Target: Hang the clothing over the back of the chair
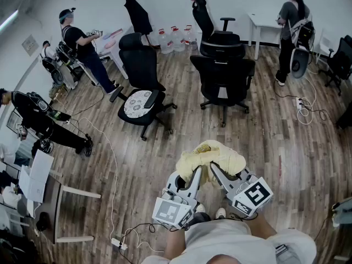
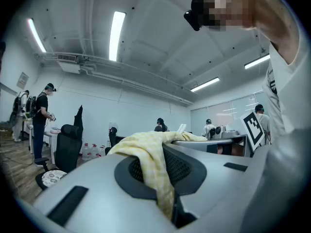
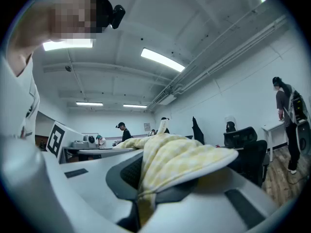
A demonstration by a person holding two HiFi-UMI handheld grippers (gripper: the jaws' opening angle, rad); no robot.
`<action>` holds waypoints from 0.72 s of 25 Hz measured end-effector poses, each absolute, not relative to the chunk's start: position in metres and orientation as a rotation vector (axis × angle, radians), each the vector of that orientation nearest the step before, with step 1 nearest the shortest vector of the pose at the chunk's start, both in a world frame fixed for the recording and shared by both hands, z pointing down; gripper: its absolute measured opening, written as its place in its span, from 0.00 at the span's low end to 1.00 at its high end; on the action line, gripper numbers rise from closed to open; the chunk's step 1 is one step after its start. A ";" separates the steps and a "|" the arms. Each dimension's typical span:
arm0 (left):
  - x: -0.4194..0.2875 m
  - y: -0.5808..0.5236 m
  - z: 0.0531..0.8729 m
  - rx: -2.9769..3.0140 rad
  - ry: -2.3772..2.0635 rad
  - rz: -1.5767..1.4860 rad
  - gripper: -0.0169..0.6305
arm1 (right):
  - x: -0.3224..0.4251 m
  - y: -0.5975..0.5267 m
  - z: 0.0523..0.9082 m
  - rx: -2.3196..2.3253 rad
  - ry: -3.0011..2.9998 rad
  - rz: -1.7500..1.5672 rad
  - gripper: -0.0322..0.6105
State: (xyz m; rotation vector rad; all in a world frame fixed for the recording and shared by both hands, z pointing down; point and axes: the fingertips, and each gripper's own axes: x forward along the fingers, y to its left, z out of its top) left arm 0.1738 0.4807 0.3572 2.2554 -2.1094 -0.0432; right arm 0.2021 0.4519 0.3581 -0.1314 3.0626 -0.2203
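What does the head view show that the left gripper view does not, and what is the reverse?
Only the head view: the white power strip and its cable on the floor. Only the left gripper view: the ceiling light strips. Both: the yellow checked garment, the water jugs and the black chair with a patterned seat cushion.

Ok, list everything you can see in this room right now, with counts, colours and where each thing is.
clothing: one, pale yellow, bunched between both grippers, near centre
office chairs: at least four, black, middle and far floor
seat cushion: one, white patterned, on the left-centre chair
water jugs: three, clear, by the far wall
table: one, white, far right
other people: three, dark-clothed, two left, one far right
power strips: two, white, floor right and near left
left gripper: grey, shut on the clothing
right gripper: grey, shut on the clothing
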 end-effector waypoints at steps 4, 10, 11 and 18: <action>0.185 0.485 0.358 2.236 -2.117 -0.018 0.08 | 0.213 0.454 0.359 -0.128 3.066 -0.235 0.11; 0.189 0.484 0.362 2.168 -2.152 0.020 0.08 | 0.215 0.452 0.365 -0.093 3.084 -0.276 0.11; 0.189 0.484 0.361 2.167 -2.155 0.023 0.08 | 0.214 0.452 0.364 -0.086 3.083 -0.278 0.11; 0.172 0.479 0.362 2.164 -2.166 0.011 0.08 | 0.197 0.446 0.366 -0.074 3.093 -0.274 0.11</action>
